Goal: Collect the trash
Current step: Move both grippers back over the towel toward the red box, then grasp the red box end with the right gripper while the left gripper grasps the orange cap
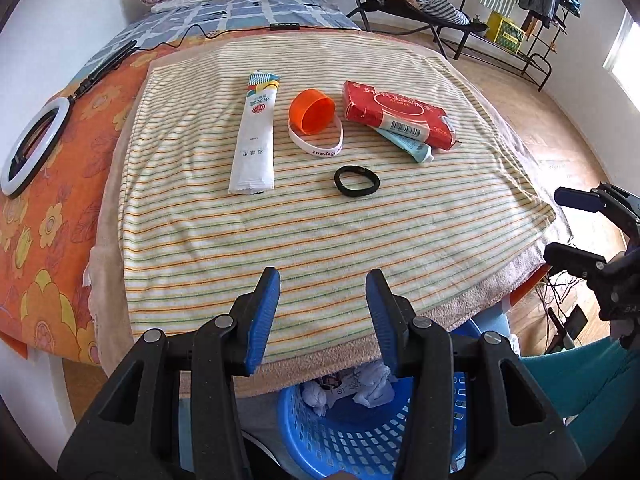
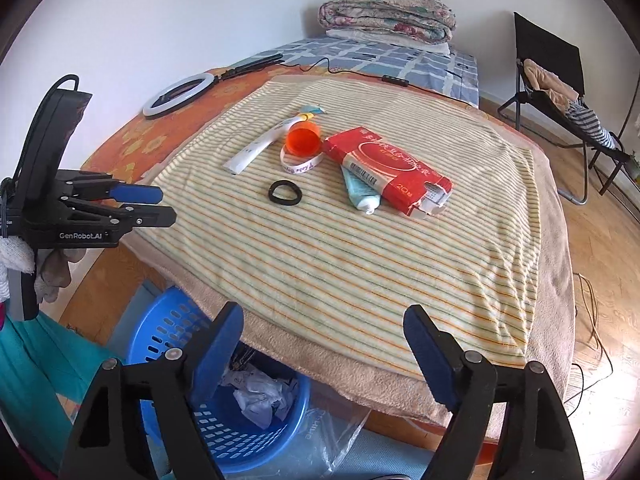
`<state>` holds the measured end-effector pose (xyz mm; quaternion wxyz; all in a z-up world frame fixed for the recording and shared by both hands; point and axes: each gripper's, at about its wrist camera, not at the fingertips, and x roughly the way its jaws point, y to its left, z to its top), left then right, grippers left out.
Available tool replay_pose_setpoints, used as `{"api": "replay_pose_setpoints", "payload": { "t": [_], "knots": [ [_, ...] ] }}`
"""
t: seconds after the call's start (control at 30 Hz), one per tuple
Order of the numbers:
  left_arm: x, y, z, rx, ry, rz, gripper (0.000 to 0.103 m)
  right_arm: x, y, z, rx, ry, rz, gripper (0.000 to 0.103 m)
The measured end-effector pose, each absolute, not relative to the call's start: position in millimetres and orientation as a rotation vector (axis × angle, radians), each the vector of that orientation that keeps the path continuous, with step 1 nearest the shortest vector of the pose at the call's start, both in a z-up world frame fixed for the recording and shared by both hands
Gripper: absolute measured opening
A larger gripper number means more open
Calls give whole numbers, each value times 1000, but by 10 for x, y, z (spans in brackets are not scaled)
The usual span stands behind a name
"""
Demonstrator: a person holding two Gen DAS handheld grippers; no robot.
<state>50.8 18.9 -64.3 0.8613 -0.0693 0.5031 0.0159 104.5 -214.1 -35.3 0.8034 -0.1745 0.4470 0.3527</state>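
On the striped towel (image 1: 304, 232) lie a long white sachet (image 1: 256, 132), an orange cap (image 1: 313, 112) on a white wristband (image 1: 320, 146), a black hair tie (image 1: 357, 181), a red carton (image 1: 398, 114) and a pale blue tube (image 1: 408, 144) under it. They also show in the right wrist view: sachet (image 2: 262, 144), cap (image 2: 303, 140), hair tie (image 2: 285, 192), carton (image 2: 390, 166), tube (image 2: 360, 192). My left gripper (image 1: 322, 284) is open and empty above the towel's near edge. My right gripper (image 2: 324, 324) is open and empty, near the table's front edge.
A blue basket (image 2: 168, 320) with crumpled paper (image 2: 260, 396) stands on the floor under the table's front edge. A ring light (image 2: 178, 94) lies at the far left. A folding chair (image 2: 560, 92) and a clothes rack (image 1: 520, 0) stand beyond.
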Motion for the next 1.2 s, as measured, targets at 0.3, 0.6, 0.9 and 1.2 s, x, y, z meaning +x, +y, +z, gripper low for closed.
{"api": "replay_pose_setpoints", "payload": {
  "t": [0.3, 0.6, 0.9, 1.2],
  "knots": [
    [972, 203, -668, -109, 1052, 30, 46, 1647, -1962, -527, -579, 908, 698, 76],
    [1530, 270, -722, -67, 1036, 18, 46, 2076, -1706, -791, -647, 910, 732, 76],
    [2009, 336, -866, -2, 1062, -33, 46, 2255, -1559, -1005, -783, 863, 760, 77],
    [2248, 282, -987, 71, 1081, -49, 46, 2340, -1408, -1076, -816, 819, 785, 72]
  ]
}}
